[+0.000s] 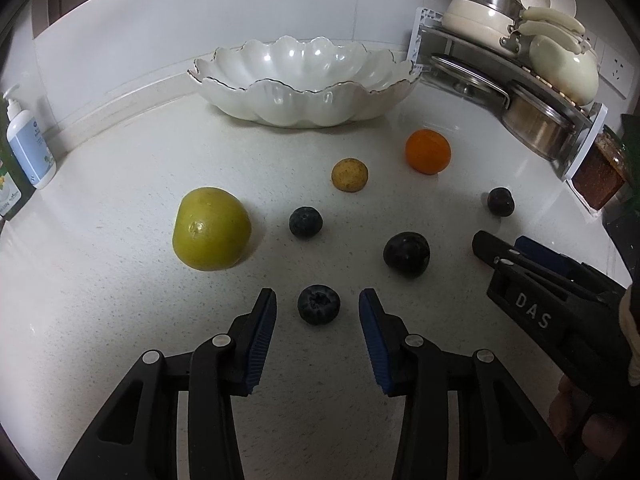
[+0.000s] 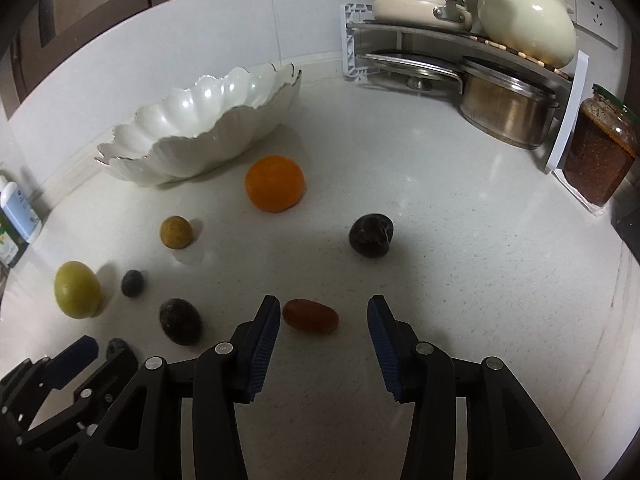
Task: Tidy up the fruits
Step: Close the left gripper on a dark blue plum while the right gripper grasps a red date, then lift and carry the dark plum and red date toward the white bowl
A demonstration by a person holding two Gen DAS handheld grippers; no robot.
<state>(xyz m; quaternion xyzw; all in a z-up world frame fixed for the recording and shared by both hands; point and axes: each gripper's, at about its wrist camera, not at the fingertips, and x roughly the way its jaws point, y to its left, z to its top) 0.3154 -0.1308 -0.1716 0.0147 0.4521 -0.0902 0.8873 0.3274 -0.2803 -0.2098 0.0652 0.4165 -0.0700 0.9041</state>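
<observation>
Blue-padded fingers of the left tool stand apart on either side of a blueberry, pads clear of it; the berry sits on the white surface with its crown end turned toward the camera. Both tools slant steeply down toward the surface.

In the right wrist view, the right tool is likewise parted, a gap on each side of a small red oval fruit that lies with its long axis running across, left to right, nearer the left pad.

Beyond lie a second blueberry, two dark plums, a yellow-green fruit, a small speckled yellow fruit and an orange, all apart from one another. A white scalloped bowl stands against the back wall, its long axis along the wall. The right tool's black body enters the left view from the right.
</observation>
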